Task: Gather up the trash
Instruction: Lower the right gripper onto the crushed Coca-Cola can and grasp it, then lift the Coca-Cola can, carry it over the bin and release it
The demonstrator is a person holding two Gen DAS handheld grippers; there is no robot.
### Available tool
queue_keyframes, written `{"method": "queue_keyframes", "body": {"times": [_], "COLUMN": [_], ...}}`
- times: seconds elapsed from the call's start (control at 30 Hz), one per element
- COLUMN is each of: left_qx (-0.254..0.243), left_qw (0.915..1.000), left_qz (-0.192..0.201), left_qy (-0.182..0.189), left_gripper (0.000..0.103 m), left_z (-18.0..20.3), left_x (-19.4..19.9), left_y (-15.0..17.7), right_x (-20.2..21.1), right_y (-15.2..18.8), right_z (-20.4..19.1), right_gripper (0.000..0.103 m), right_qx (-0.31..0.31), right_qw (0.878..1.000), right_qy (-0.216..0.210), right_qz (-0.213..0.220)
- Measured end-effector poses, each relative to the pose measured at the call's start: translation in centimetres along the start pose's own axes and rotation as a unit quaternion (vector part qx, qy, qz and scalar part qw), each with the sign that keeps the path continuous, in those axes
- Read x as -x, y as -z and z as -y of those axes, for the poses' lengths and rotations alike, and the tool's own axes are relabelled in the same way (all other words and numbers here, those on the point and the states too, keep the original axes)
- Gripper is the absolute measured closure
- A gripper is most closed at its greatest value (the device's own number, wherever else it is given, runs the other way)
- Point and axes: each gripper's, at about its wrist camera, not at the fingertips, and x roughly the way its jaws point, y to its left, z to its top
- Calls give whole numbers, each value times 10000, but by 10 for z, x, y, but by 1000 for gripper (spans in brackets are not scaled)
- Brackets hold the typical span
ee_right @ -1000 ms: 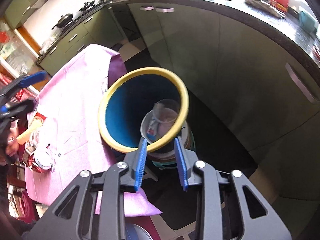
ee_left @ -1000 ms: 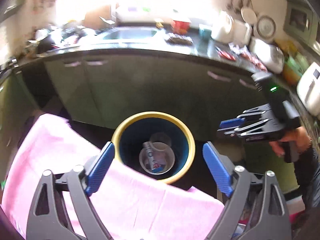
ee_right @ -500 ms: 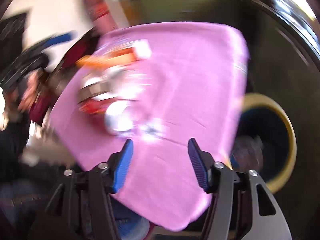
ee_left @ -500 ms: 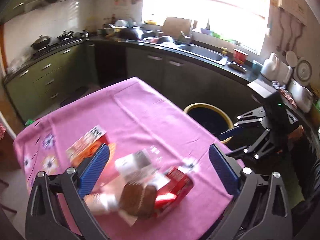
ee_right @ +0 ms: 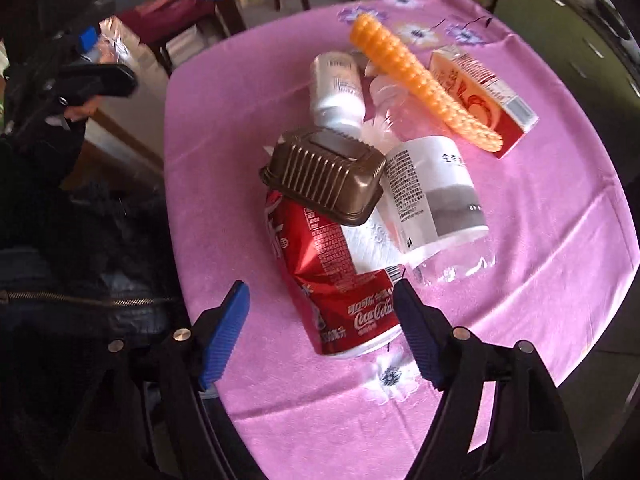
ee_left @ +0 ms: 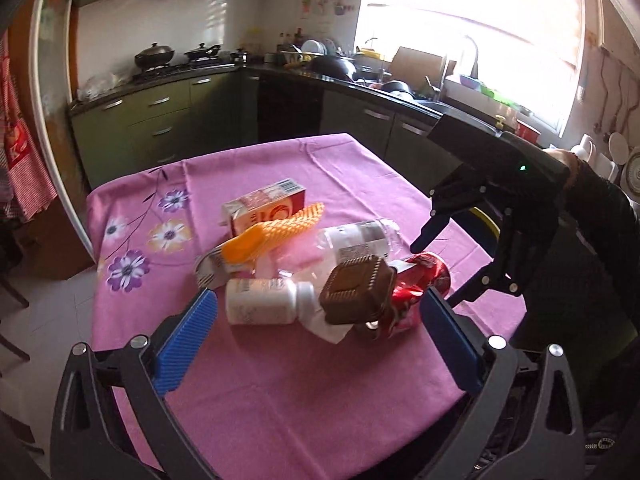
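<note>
Fingers of both grippers are spread wide and hold nothing. The right gripper point(ee_right: 320, 332) hovers with its blue-padded fingers point(ee_right: 224, 334) either side of a crushed red Coca-Cola can point(ee_right: 332, 280), which lies on its side on the pink flowered tabletop point(ee_right: 560, 220), directly ahead of and between them. Resting on the can's far end is an upturned brown ribbed plastic tray point(ee_right: 324, 176). Just right of the can lie white tissue and a clear plastic bottle with a white label point(ee_right: 436, 200). Beyond these, farther from the fingers, are a white pill bottle point(ee_right: 338, 88), an orange knobbly plastic strip point(ee_right: 424, 84) and a red-and-white carton point(ee_right: 484, 96).

The left gripper point(ee_left: 316, 344) faces the same heap from another side, its open fingers nearest the pill bottle and tray.

Likely risk: closing on the can could tip the tray off, or nudge the bottle into rolling toward the tabletop edge. The dented can may also slip between the pads.
</note>
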Motion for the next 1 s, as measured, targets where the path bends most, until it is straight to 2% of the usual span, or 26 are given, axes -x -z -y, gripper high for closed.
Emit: {"method": "queue_keyframes", "body": {"times": [0.1, 0.33, 0.5, 0.77, 0.83, 1.0], "left_qx": [171, 289, 300, 280, 277, 279], "left_qw": [9998, 9995, 9994, 9993, 9993, 9992], "left_qz": [-13, -77, -119, -144, -148, -145], "left_qy": [25, 73, 154, 211, 208, 227], "left_gripper": [6, 6, 6, 6, 6, 6], "left_z": [-9, -22, -24, -21, -21, -21], "left_x": [2, -5, -11, -13, -13, -14], "left_y": [6, 11, 11, 12, 13, 14], "right_x": [-12, -35, -33, -54, -53, -42], "right_y": [-12, -11, 7, 8, 10, 26], "right_z": [3, 15, 4, -1, -3, -3], "right_gripper": [25, 25, 25, 26, 32, 33], "right_qx": [103, 90, 25, 7, -58, -312], "right_qw": [9996, 9970, 9967, 9960, 9965, 9976], "right_qy": [99, -174, -377, -308, -273, -293], "right_qz": [-262, -745, -724, -842, -787, -551]}}
